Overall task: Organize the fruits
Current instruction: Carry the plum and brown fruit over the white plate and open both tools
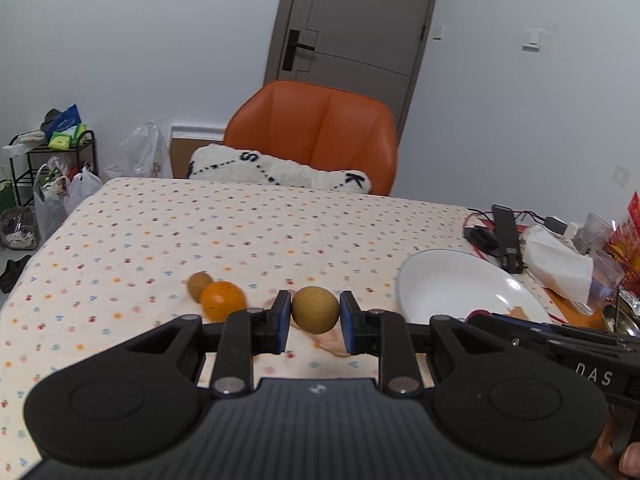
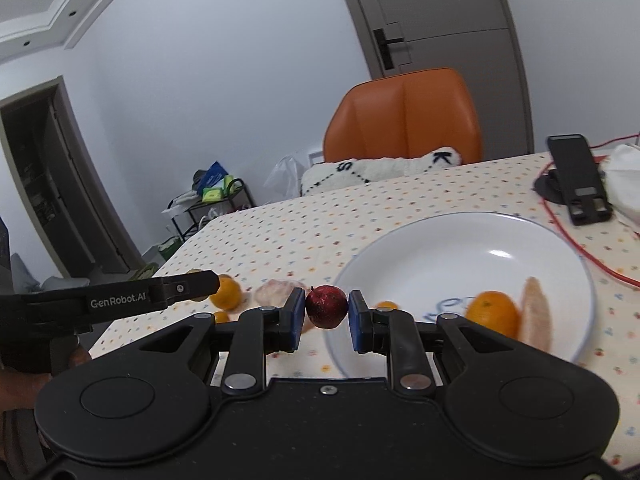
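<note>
Fruit sits clamped in both tools: the left hand-held gripper (image 1: 315,314) grasps a brown round fruit (image 1: 315,309) at lower centre, the right hand-held gripper (image 2: 322,309) a red fruit (image 2: 327,306) beside the white plate (image 2: 460,240). Smooth, round skins could slip from the pads and roll across the tabletop (image 1: 200,232).

Domestic room, dining area. Floral-print tablecloth (image 1: 200,232) covering a table; orange upholstered chair (image 1: 316,132) standing behind it, a fleecy cushion (image 1: 280,172) lying on its seat. Grey interior door (image 1: 352,20) closing the white wall. Metal rack (image 1: 52,160) holding bags and packets in the corner.
</note>
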The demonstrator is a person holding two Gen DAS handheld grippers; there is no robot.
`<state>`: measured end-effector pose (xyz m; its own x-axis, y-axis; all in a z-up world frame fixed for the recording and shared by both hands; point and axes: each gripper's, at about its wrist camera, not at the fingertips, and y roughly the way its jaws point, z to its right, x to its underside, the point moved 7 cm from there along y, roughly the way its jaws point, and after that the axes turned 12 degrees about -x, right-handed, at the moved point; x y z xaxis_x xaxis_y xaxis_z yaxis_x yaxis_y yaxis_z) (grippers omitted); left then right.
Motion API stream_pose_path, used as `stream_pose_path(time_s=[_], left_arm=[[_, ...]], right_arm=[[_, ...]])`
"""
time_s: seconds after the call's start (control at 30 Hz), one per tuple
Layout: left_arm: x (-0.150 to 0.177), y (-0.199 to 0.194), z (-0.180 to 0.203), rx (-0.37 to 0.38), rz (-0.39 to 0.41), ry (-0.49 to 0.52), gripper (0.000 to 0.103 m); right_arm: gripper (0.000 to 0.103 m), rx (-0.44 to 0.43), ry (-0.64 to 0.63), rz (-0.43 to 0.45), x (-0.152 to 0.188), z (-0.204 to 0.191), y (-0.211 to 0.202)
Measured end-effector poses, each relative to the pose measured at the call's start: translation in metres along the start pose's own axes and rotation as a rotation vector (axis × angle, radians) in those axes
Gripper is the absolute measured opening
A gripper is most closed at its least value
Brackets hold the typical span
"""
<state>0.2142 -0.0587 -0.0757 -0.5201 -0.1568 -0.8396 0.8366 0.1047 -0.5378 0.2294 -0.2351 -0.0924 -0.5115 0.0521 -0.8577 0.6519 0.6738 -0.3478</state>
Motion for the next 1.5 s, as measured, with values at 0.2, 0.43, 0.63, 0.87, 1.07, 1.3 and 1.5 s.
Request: stream_pose_path(time_s=[0.2, 0.43, 0.63, 0.87, 1.07, 1.3, 1.5], left_arm=[[0.001, -0.001, 0.025, 0.035, 0.002, 0.020, 0.024], [0.002, 0.002, 0.048, 0.073, -0.001, 0.037, 0.024], [0.005, 0.007, 0.067, 0.102, -0.013, 0.058, 0.024], [0.008, 0.015, 0.086, 0.137, -0.026, 0.074, 0.024], [0.007, 0.024, 0.100, 0.166, -0.040, 0.091, 0.024], [0.005, 0.034, 0.114, 0.188, -0.057, 0.104, 0.024], [0.005, 0.040, 0.127, 0.211, -0.065, 0.119, 0.024]], right_arm=[[0.022, 0.044, 0.022, 0.037, -0.003, 0.021, -0.021], [0.022, 0.104, 0.044, 0.062, -0.006, 0.045, -0.036], [0.022, 0.135, 0.054, 0.067, -0.006, 0.060, -0.042], [0.022, 0.154, 0.053, 0.067, -0.011, 0.072, -0.041], [0.022, 0.164, 0.053, 0.059, -0.013, 0.076, -0.036], [0.022, 0.169, 0.053, 0.046, -0.014, 0.080, -0.030], [0.022, 0.180, 0.064, 0.053, -0.017, 0.087, -0.029]])
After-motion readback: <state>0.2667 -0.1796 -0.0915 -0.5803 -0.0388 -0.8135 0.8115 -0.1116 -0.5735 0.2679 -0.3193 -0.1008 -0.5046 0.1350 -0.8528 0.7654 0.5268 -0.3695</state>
